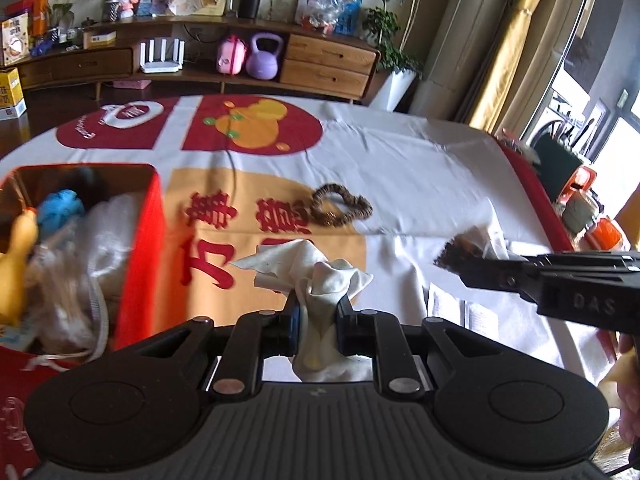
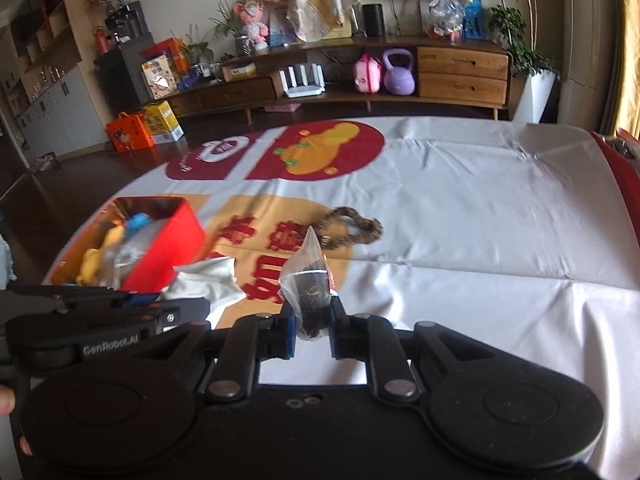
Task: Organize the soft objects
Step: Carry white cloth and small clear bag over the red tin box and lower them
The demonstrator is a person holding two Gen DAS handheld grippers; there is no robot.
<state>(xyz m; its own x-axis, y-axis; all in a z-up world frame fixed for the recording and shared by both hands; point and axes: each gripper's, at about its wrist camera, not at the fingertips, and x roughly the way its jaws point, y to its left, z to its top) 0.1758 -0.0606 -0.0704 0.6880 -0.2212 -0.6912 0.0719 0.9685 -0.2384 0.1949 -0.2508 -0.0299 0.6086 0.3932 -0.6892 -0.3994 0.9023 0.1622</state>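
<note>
White cloth (image 1: 320, 304) is pinched tight in the left gripper (image 1: 318, 320), up above the table w/ the red box (image 1: 140, 240) on its left, & the right gripper (image 2: 312, 320) squeezes a clear bag (image 2: 308, 280) of dark stuff; brown scrunchie (image 1: 340, 210) lies on the tablecloth (image 1: 420, 168).

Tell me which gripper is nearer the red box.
Left. The left gripper, shut on a white cloth, is just beside the red box; the right gripper is farther off, beyond the left one.
</note>
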